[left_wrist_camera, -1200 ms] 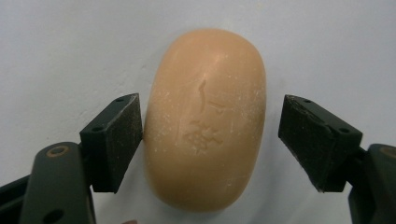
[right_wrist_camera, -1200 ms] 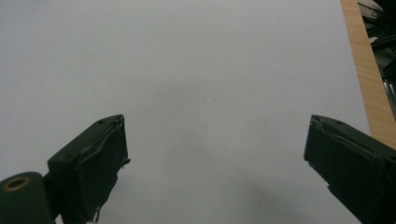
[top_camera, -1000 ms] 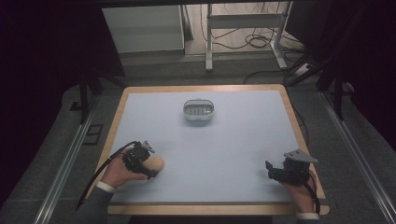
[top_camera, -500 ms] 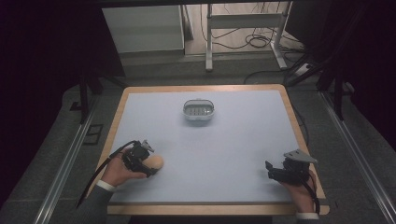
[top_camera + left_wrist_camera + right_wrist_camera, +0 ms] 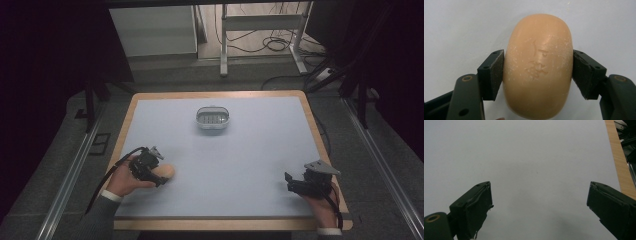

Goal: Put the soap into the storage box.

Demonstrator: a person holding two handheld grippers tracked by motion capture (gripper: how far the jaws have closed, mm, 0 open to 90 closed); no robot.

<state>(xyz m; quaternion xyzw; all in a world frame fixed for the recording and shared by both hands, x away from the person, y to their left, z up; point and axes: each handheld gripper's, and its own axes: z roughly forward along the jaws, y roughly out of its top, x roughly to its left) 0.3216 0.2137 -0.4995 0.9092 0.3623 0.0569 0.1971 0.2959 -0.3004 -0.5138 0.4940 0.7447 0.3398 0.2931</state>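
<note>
The smooth, peach-coloured oval soap bar [image 5: 537, 66], faintly embossed, sits clamped in the left gripper [image 5: 537, 75], whose jaws have just closed. The right gripper [image 5: 539, 212] gapes empty over the pale blue, wood-edged table [image 5: 260, 165].

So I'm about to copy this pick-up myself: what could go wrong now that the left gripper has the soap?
1. The soap bar is rounded and smooth, and the left gripper, whose jaws have just been closing, pinches only its curved sides, so it may squirt out on lifting.
2. The soap dish sits far across the table; a long carry gives more chance of a drop.
3. The soap's dusty surface may weaken the pads' hold.
</note>
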